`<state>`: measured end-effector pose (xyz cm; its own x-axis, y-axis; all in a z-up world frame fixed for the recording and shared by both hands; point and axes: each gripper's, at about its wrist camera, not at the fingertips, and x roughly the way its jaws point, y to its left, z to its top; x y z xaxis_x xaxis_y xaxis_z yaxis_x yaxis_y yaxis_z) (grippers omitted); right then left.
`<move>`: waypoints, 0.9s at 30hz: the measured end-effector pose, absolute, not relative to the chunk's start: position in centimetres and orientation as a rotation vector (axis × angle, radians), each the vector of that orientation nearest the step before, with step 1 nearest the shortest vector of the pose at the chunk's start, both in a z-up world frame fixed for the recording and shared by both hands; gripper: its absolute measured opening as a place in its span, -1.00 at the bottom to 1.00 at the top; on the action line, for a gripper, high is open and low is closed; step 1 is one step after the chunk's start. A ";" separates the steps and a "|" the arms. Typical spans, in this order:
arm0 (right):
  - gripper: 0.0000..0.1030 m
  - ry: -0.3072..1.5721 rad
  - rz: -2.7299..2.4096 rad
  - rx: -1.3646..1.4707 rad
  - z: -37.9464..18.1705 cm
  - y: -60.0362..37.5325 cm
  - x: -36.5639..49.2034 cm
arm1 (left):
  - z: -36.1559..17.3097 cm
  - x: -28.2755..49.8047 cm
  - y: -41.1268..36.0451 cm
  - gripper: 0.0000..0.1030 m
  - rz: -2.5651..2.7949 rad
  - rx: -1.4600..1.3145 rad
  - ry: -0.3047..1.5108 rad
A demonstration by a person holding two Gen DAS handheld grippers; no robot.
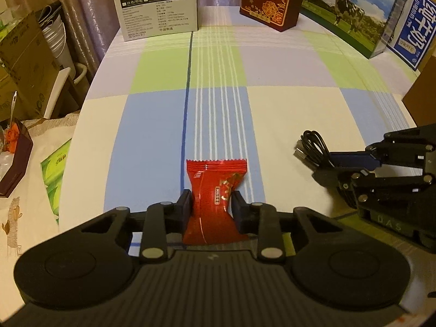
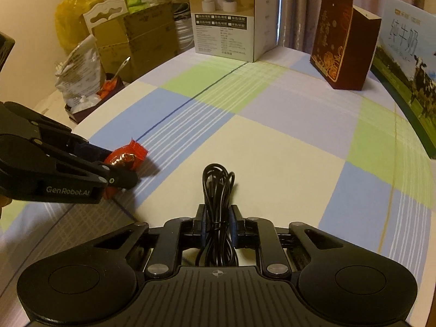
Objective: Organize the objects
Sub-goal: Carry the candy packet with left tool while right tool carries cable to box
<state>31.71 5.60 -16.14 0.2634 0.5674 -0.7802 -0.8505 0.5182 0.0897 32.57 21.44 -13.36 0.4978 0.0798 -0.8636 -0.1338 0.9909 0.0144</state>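
Red foil shows between my left gripper's (image 1: 211,204) fingers (image 1: 184,204): they are clamped on the waist of a red candy packet (image 1: 216,188), which bulges out above and below the pinch. From the right wrist camera that same packet sits low over the blue square of the checked cloth on the tabletop (image 2: 272,136), near its left edge; I cannot tell whether it touches the cloth.

My right gripper (image 2: 217,218) has its fingers (image 2: 200,218) pressed tight on a bundled black cable (image 2: 218,185), tied at the middle, with its loops sticking forward over a cream square and the rest hanging back under the gripper. The two grippers are near each other, the cable to the right of the candy.

At the far edge of the tabletop stand a white printed box (image 1: 158,11), a dark red gift box (image 1: 268,0) and a milk carton with a cow picture (image 1: 351,13), all upright.
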 end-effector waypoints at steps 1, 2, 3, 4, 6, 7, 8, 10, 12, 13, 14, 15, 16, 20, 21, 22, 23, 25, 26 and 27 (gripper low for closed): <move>-0.75 0.867 0.986 -0.382 -16.1 5.5 31.5 | -13.3 32.4 21.3 -0.51 0.126 -0.058 1.044; -0.75 0.871 0.982 -0.380 -16.1 5.4 31.3 | -13.3 32.3 21.1 -0.51 0.123 -0.057 1.047; -0.75 0.876 0.980 -0.378 -16.1 5.2 31.1 | -13.3 32.1 21.0 -0.52 0.122 -0.056 1.050; -0.75 0.881 0.977 -0.375 -16.1 5.1 30.9 | -13.3 32.0 20.8 -0.52 0.121 -0.056 1.054; -0.75 0.896 0.970 -0.365 -16.0 4.7 30.5 | -13.3 31.6 20.5 -0.53 0.114 -0.058 1.064; -0.75 0.907 0.968 -0.359 -16.0 4.4 30.3 | -13.2 31.4 20.3 -0.53 0.112 -0.059 1.067; -0.75 0.918 0.964 -0.353 -15.9 4.2 30.1 | -13.2 31.2 20.1 -0.53 0.111 -0.058 1.070; -0.75 0.942 0.960 -0.335 -15.8 3.4 29.5 | -13.0 30.7 19.7 -0.53 0.107 -0.055 1.072; -0.75 0.954 0.956 -0.312 -15.5 2.5 28.7 | -12.6 30.1 19.4 -0.53 0.101 -0.055 1.069; -0.75 0.961 0.954 -0.300 -15.3 2.1 28.3 | -12.4 29.8 19.2 -0.53 0.097 -0.055 1.068; -0.76 0.966 0.952 -0.285 -15.1 1.5 27.8 | -12.2 29.5 18.9 -0.53 0.094 -0.054 1.066; -0.76 0.970 0.951 -0.270 -14.8 1.0 27.3 | -11.9 29.1 18.7 -0.53 0.091 -0.051 1.063; -0.79 0.971 0.951 -0.255 -14.5 0.5 26.8 | -11.7 28.8 18.5 -0.53 0.088 -0.049 1.059; -0.79 0.966 0.947 -0.192 -13.2 -1.9 24.8 | -10.3 27.2 17.5 -0.53 0.070 -0.050 1.039; -0.80 0.961 0.945 -0.176 -12.8 -2.5 24.3 | -10.0 26.8 17.2 -0.53 0.066 -0.049 1.032; -0.80 0.955 0.941 -0.161 -12.5 -3.1 23.9 | -9.6 26.4 16.8 -0.53 0.061 -0.047 1.025; -0.80 0.948 0.938 -0.146 -12.1 -3.8 23.4 | -9.2 25.9 16.4 -0.53 0.053 -0.047 1.017; -0.80 0.937 0.933 -0.122 -11.2 -4.8 22.7 | -8.5 24.9 15.6 -0.53 0.038 -0.046 1.001; -0.80 0.930 0.930 -0.108 -10.7 -5.5 22.3 | -8.0 24.4 15.1 -0.53 0.031 -0.044 0.994; -0.80 0.924 0.928 -0.096 -10.2 -6.0 22.0 | -7.7 23.9 14.7 -0.53 0.023 -0.043 0.987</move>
